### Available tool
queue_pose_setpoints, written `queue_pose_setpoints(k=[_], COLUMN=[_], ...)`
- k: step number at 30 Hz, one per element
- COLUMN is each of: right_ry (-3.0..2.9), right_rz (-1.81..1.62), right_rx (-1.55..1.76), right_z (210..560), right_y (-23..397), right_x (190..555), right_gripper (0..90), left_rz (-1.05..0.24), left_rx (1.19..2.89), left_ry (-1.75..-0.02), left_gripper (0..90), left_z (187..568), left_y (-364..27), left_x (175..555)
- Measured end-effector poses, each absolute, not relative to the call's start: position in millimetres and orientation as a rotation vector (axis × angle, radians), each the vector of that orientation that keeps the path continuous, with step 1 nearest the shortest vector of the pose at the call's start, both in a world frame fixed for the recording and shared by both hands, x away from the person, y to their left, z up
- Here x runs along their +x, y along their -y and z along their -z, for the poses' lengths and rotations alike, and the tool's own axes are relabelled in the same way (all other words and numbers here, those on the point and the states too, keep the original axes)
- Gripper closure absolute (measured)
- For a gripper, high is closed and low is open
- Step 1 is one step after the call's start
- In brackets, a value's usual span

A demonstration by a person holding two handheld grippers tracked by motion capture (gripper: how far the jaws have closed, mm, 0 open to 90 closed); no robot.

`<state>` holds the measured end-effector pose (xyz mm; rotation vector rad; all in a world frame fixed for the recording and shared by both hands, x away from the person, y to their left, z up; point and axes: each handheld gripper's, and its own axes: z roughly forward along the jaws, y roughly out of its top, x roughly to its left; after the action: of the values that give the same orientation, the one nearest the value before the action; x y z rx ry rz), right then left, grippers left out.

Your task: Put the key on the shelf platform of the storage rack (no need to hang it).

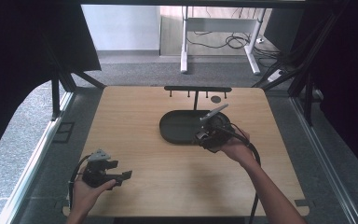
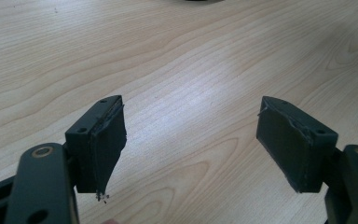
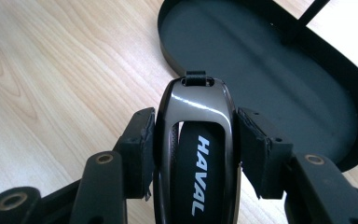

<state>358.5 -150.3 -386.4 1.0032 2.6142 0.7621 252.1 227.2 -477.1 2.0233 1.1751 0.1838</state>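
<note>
A glossy black car key fob (image 3: 196, 116) marked HAVAL, with a small loop at its top, sits upright between the pads of my right gripper (image 3: 196, 122), which is shut on its sides. That gripper (image 1: 209, 135) hovers at the right end of a black oval tray (image 1: 177, 128), just above the wooden table. In the right gripper view, the tray's (image 3: 261, 70) floor is bare beyond the fob. My left gripper (image 1: 121, 169) rests low at the table's front left. Its jaws stand open (image 2: 191, 126) over bare wood, with nothing between them.
A black bar with several hooks (image 1: 197, 88) stands on a thin post behind the tray. A small dark disc (image 1: 216, 99) lies on the table near it. Black frame posts flank the table, and grey floor surrounds it.
</note>
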Motion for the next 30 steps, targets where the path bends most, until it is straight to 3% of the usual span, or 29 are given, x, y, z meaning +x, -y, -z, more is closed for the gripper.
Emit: queue_pose_setpoints(k=[30], right_ry=[-2.547], right_rz=[-0.747], right_rx=[1.104], right_z=[386.5], right_y=[146.5], right_x=[407.6], right_gripper=[49.4], left_rz=[-0.186], left_rx=[2.013], left_ry=[-1.181], left_gripper=[24.2], left_z=[476.5], left_y=[-230.6], left_x=[252.3])
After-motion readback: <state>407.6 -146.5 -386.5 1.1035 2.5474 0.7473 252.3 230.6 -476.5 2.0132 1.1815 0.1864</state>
